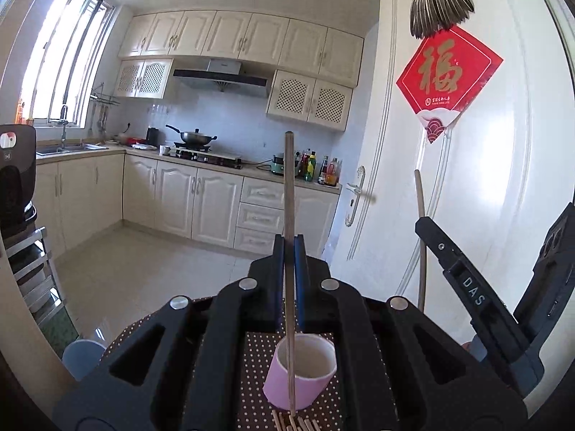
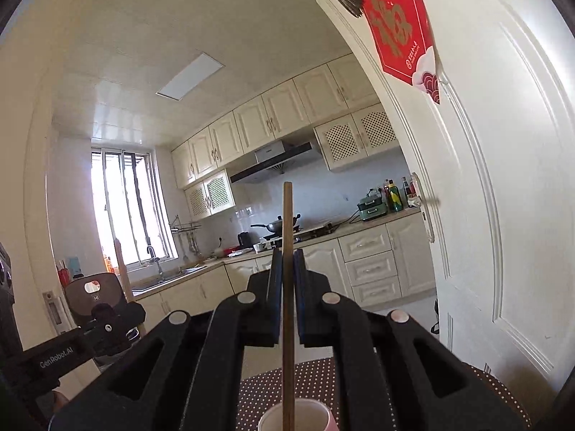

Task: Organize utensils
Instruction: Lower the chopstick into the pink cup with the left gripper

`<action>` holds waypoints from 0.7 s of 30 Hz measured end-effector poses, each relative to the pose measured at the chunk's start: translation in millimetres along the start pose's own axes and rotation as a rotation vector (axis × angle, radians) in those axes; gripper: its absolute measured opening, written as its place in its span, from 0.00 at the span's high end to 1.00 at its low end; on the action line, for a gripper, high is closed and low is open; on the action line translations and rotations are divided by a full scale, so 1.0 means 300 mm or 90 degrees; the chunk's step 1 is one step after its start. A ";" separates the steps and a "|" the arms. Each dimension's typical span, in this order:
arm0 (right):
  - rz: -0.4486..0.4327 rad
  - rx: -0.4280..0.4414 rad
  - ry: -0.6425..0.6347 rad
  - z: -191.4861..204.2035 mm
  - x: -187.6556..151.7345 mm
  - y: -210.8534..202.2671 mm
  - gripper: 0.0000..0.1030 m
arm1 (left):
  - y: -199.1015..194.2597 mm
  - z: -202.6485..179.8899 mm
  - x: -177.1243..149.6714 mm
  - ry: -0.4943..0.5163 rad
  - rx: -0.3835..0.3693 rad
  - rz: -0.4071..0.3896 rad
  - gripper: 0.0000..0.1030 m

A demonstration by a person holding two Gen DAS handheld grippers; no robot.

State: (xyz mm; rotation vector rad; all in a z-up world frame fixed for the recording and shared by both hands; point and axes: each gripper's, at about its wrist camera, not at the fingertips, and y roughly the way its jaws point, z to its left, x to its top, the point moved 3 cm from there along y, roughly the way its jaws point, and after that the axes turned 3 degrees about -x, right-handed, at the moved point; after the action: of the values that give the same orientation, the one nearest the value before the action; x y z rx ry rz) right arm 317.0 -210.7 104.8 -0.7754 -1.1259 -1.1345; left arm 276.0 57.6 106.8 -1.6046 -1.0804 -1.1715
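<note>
My left gripper (image 1: pixel 288 242) is shut on a wooden chopstick (image 1: pixel 288 186) that stands upright between its fingers. The chopstick's lower part crosses in front of a pink cup (image 1: pixel 312 377) on the brown dotted tablecloth (image 1: pixel 258 352). Several more chopsticks (image 1: pixel 294 424) lie flat at the bottom edge. My right gripper (image 2: pixel 286 255) is shut on a second upright chopstick (image 2: pixel 287 215), whose lower end runs down over the pink cup (image 2: pixel 312 415). Each view shows the other gripper off to the side: the right one (image 1: pixel 422 222) and the left one (image 2: pixel 107 318), each with its stick.
A white door (image 1: pixel 485 179) with a red paper sign (image 1: pixel 447 75) stands close on the right. A black appliance (image 1: pixel 16 172) on a rack is at the left, with a pale blue tub (image 1: pixel 82 357) below it. Kitchen cabinets and a counter lie beyond.
</note>
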 end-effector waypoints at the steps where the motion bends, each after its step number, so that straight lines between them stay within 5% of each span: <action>1: -0.002 -0.001 0.002 0.000 0.002 0.006 0.95 | 0.004 -0.003 0.005 0.002 0.002 -0.004 0.94; 10: -0.099 -0.038 -0.020 0.025 0.009 0.026 0.95 | 0.080 -0.027 0.061 0.021 0.009 -0.019 0.94; 21: -0.095 -0.008 -0.004 0.011 -0.022 0.124 0.95 | 0.173 0.010 0.042 -0.008 -0.006 -0.020 0.94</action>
State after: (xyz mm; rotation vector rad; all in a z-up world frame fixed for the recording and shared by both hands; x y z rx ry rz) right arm 351.4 -195.3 101.7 -0.7143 -1.1979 -1.2651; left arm 328.6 48.9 111.2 -1.6103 -1.1127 -1.1899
